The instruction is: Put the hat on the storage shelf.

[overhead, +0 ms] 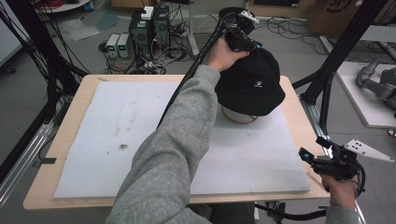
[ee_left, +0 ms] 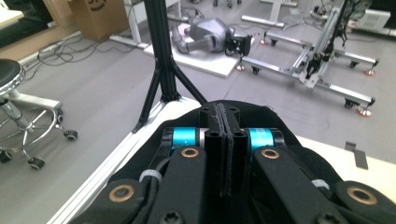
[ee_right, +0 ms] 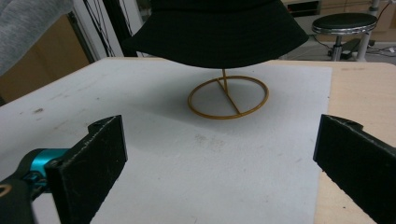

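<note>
A black bucket hat (overhead: 252,79) rests on a gold wire stand (overhead: 239,119) at the back right of the white board (overhead: 126,121). My left gripper (overhead: 256,46) is at the hat's far top edge, and a grey-sleeved arm reaches across the table to it. In the left gripper view its jaws are pressed together at the crown of the hat (ee_left: 140,158), shut on the fabric (ee_left: 224,116). My right gripper (overhead: 322,154) hangs open off the table's front right corner. It (ee_right: 224,140) faces the hat (ee_right: 215,28) and the stand's ring base (ee_right: 229,98) from a distance.
The board lies on a wooden table (overhead: 70,116). Black frame posts (overhead: 336,56) rise at the table's right side. Computers and cables (overhead: 149,28) sit on the floor behind. A stool (ee_left: 9,79) and a grey robot arm (ee_left: 205,37) stand farther off.
</note>
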The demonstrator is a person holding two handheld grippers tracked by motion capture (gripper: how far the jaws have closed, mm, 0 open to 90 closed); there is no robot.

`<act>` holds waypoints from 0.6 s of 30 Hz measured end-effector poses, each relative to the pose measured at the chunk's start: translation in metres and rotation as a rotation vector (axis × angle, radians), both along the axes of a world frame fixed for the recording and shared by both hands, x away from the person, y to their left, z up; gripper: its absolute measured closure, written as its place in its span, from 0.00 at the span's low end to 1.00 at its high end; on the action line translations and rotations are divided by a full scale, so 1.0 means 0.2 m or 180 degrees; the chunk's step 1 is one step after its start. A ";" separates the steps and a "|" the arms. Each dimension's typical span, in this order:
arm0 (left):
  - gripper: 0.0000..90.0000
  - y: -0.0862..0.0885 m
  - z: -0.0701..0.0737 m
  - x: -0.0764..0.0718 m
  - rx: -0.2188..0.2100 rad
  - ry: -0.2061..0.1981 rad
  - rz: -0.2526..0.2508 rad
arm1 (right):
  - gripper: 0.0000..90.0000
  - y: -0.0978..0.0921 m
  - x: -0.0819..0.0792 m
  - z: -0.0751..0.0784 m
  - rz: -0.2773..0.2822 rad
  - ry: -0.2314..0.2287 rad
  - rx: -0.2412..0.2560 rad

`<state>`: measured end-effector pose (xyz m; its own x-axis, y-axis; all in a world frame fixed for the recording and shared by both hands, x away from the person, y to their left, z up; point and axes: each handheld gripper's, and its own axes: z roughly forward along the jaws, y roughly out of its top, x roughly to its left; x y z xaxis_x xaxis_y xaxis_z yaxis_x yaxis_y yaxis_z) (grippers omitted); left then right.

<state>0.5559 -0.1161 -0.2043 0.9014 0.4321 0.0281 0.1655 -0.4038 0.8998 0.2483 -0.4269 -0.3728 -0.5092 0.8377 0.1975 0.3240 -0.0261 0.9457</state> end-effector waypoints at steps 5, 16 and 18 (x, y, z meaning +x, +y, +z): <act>0.94 0.01 0.03 -0.02 -0.0065 -0.0031 -0.0024 | 0.03 0.02 0.00 0.01 0.0033 0.0006 -0.0014; 0.09 0.08 0.07 -0.10 0.0110 0.0057 0.0252 | 0.03 0.03 0.01 0.01 0.0035 0.0012 -0.0023; 0.06 0.11 0.09 -0.15 0.0091 -0.0035 0.0280 | 0.03 0.04 0.01 0.01 0.0022 0.0019 -0.0034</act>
<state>0.5262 -0.0939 -0.1872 0.8596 0.5083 0.0513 0.1916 -0.4138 0.8900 0.2509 -0.4192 -0.3706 -0.5136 0.8363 0.1916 0.3298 -0.0137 0.9439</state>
